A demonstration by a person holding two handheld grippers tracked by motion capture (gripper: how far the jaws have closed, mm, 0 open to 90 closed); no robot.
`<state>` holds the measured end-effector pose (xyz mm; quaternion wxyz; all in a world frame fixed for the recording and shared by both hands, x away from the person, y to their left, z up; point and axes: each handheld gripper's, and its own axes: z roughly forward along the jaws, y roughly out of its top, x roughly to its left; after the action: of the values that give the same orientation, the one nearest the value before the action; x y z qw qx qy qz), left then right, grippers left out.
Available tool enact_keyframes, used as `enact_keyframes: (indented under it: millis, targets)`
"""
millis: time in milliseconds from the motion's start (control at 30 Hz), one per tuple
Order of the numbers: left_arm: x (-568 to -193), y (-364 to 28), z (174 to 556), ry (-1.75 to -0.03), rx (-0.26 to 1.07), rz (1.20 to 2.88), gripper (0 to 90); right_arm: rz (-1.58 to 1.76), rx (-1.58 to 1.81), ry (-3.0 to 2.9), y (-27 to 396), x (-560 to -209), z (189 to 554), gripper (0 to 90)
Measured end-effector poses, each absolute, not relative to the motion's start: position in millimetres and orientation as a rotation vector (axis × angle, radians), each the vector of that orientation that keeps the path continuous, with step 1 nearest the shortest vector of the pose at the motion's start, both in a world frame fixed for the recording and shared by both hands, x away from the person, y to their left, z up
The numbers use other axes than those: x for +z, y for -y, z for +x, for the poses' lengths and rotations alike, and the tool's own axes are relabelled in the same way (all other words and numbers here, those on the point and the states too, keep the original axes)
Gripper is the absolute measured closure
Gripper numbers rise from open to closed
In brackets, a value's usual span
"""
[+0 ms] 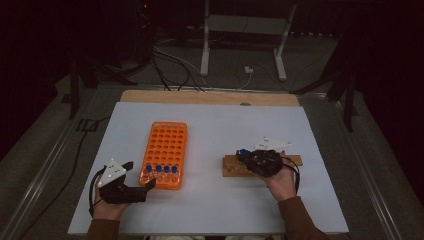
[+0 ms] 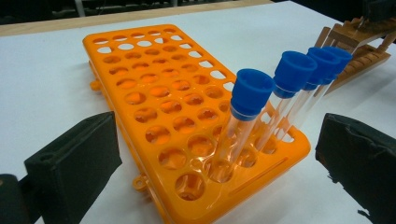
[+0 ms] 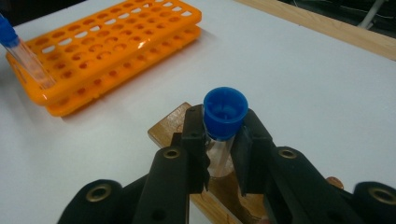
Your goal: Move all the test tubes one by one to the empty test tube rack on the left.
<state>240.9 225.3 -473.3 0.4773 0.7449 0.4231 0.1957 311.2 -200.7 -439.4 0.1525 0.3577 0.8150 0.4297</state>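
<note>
Right gripper (image 3: 219, 154) is clamped on a blue-capped tube (image 3: 224, 116), both black jaws pressed against the clear glass just under the cap. The tube stands upright in the wooden rack (image 1: 232, 165), at that rack's left end, with the person's right hand (image 1: 282, 182) wrapped round the gripper body from below. Over to the left of the wooden rack, well apart from it, sits the orange rack (image 2: 154, 88) on the white table (image 1: 225, 125). Four more capped tubes (image 2: 289, 79) stand in a row along the orange rack's near edge, leaning a little. The left gripper (image 2: 210, 154) hangs just beside that near edge, jaws spread wide, nothing between them, pads off the orange rack and tubes alike.
</note>
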Motion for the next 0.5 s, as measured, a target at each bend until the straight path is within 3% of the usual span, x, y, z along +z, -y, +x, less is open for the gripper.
enact_keyframes:
  millis: [500]
  targets:
    - [-472.1, -223.3, 240.8, -1.028, 0.48, 1.825, 0.4, 1.034, 1.274, -2.319, 203.1, -421.6, 310.4, 76.7]
